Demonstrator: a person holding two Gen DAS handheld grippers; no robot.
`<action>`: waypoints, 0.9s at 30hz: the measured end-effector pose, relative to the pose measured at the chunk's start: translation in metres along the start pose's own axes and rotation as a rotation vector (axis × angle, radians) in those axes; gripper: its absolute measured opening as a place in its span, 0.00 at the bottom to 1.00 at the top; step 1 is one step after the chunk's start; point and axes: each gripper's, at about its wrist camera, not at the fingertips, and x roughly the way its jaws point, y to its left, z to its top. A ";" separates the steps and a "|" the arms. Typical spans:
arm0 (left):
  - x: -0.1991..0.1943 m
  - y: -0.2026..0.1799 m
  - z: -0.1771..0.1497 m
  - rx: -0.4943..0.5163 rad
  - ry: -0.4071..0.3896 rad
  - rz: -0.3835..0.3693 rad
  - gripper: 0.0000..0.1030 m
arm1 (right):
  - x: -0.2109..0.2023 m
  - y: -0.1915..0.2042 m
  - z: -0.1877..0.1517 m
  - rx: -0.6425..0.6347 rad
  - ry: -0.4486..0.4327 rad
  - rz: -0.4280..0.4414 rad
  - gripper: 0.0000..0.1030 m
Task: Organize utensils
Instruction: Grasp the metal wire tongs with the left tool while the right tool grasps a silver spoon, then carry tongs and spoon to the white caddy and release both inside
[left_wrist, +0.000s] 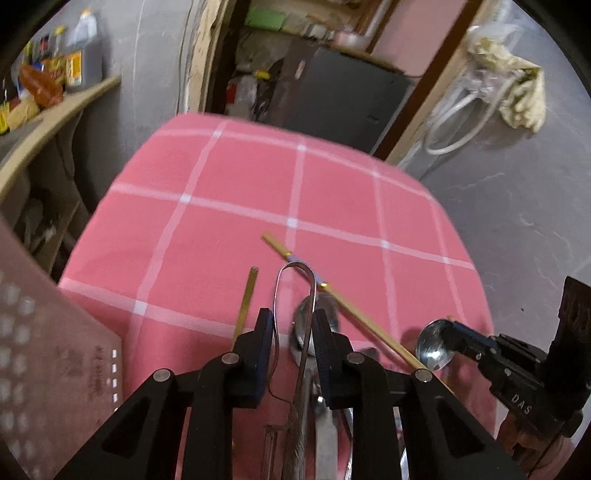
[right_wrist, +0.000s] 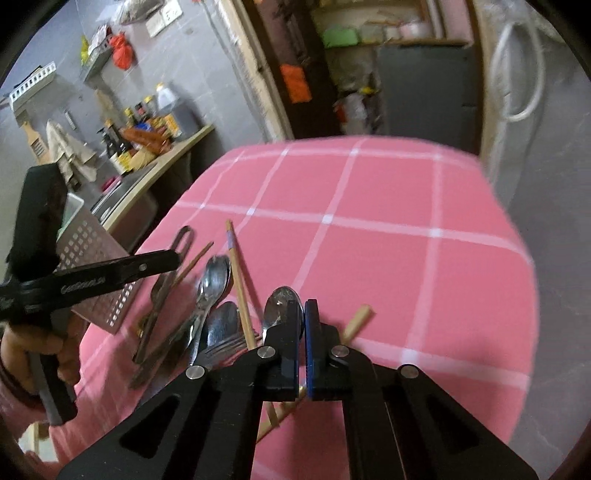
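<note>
Lying in a loose pile on the pink checked tablecloth (right_wrist: 388, 258), the utensils are seen near its close edge: a spoon (right_wrist: 216, 278), a fork (right_wrist: 225, 345), a looped metal tool (right_wrist: 162, 291) and a chopstick (right_wrist: 240, 284) beside them. A second spoon (right_wrist: 282, 304) is clamped between the fingers of the right gripper (right_wrist: 301, 314), bowl sticking out past the tips; jaws nearly together on it. In the left wrist view the same spoon (left_wrist: 434, 345) is seen held at the right gripper's tip (left_wrist: 452, 334), above the cloth's right edge. A wooden stick end (right_wrist: 360, 317) is seen just right of the right gripper, lying on the cloth.

The left gripper (left_wrist: 291, 325) is held over the pile with jaws apart; the loop of the metal tool (left_wrist: 295, 291) sits between its fingers, and contact on either side cannot be told. A spoon bowl (left_wrist: 303, 321) lies under it. A long chopstick (left_wrist: 343, 299) runs diagonally across the cloth (left_wrist: 258, 192) behind the loop, and a shorter one (left_wrist: 247, 299) lies just left of the left finger.

A perforated metal holder (right_wrist: 92, 266) stands at the cloth's left edge, beside the left gripper (right_wrist: 110, 275). A hand (right_wrist: 40, 354) is seen on that gripper's handle. A counter with bottles (right_wrist: 147, 129) is seen behind, blurred.
</note>
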 end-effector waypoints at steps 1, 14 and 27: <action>-0.006 -0.002 -0.001 0.013 -0.017 -0.004 0.20 | -0.009 0.004 0.000 -0.008 -0.024 -0.039 0.03; -0.079 -0.009 -0.007 0.098 -0.225 -0.096 0.02 | -0.096 0.035 0.022 -0.014 -0.249 -0.293 0.03; -0.082 -0.005 -0.013 0.134 -0.201 -0.127 0.02 | -0.113 0.046 0.008 0.036 -0.261 -0.290 0.03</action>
